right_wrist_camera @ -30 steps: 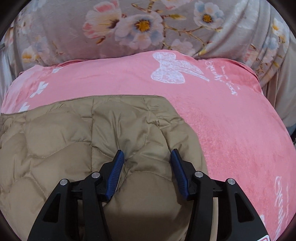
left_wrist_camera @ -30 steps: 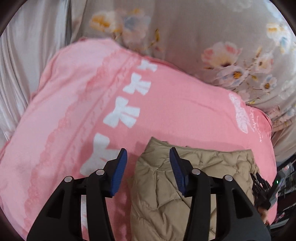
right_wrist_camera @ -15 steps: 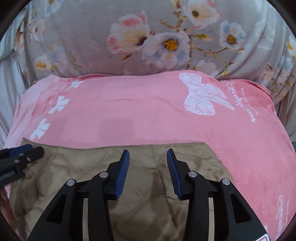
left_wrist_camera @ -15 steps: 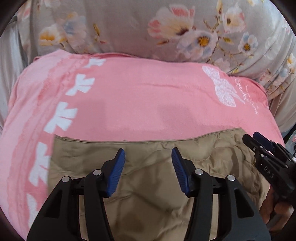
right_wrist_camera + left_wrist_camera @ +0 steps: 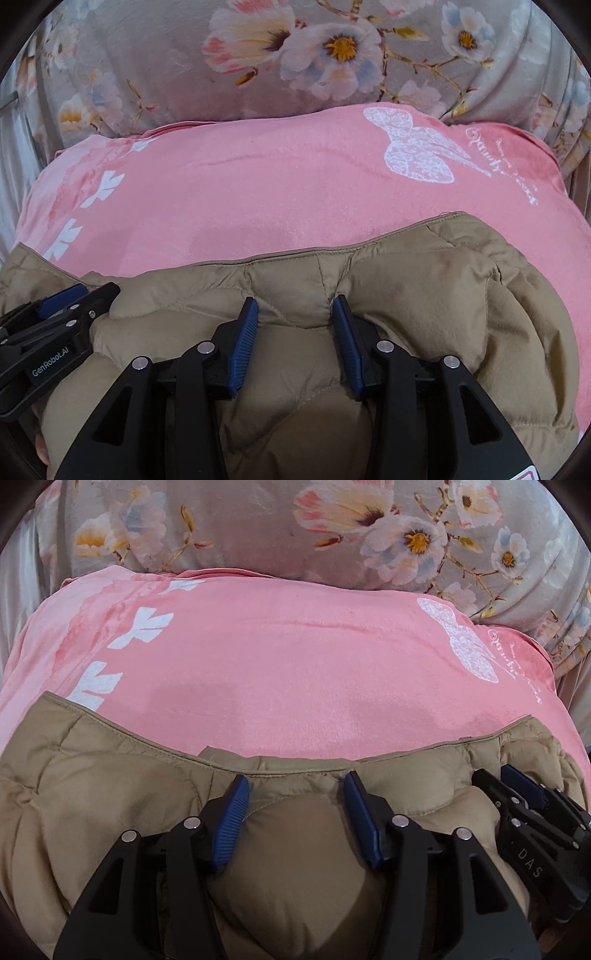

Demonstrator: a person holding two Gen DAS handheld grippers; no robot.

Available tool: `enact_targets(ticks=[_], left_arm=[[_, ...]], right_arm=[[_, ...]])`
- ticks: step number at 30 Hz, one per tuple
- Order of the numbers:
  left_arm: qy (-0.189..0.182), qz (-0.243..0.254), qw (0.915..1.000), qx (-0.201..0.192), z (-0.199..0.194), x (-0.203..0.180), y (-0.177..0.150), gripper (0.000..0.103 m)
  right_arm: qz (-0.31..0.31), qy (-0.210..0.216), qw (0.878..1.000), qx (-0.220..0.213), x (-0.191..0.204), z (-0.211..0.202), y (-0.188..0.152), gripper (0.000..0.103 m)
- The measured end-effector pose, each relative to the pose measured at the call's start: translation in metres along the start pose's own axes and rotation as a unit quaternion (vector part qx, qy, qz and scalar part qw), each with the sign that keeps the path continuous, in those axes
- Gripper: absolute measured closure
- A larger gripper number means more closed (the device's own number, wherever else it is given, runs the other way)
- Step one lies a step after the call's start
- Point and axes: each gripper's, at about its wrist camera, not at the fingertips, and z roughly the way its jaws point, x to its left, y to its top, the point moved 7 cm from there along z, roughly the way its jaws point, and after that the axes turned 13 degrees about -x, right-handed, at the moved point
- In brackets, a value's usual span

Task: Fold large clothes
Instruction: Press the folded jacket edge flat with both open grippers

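A tan quilted jacket [image 5: 110, 794] [image 5: 443, 295] lies folded on a pink blanket [image 5: 295, 664] [image 5: 258, 192], its far hem running across both views. My left gripper [image 5: 295, 779] [image 5: 98, 288] presses down on the jacket just behind that hem. Its jaws are opening, and a puff of padding bulges up between the fingers without being pinched. My right gripper [image 5: 293, 301] [image 5: 495, 773] stands close beside it on the right and rests on the jacket the same way. It is open, with a quilted bulge between its pads.
The pink blanket carries white bow prints on its left [image 5: 144, 627] and a white lace butterfly on its right [image 5: 417, 155]. Behind it rises a grey floral quilt [image 5: 258, 528] [image 5: 147, 55]. Pale cloth hangs at the far left [image 5: 14, 572].
The left gripper swung right and down from the jacket's left edge onto its far hem. The right gripper narrowed and shifted along the jacket. Both now sink into the padding side by side.
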Motion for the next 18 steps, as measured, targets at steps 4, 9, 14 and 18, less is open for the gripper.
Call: enact_targets(ticks=[4,9,14,18], left_arm=[[0.004,0.005,1.0,-0.005,0.0045,-0.002,-0.0039,0.051],[0.011,0.012,0.9998,-0.008,0.0073,-0.0037,-0.0073,0.05],[0.013,0.015,0.9998,-0.007,0.0102,-0.0032,-0.0087,0.05],[0.013,0.015,0.9998,-0.007,0.0103,-0.0033,-0.0086,0.05]], right_arm=[[-0.01,-0.009,1.0,-0.004,0.0008,0.0027,-0.0018,0.062],[-0.012,-0.012,1.0,-0.005,0.0009,0.0049,-0.0045,0.062],[-0.013,-0.012,1.0,-0.004,0.0,0.0069,-0.0053,0.062],[-0.012,-0.012,1.0,-0.004,0.0003,0.0071,-0.0054,0.062]])
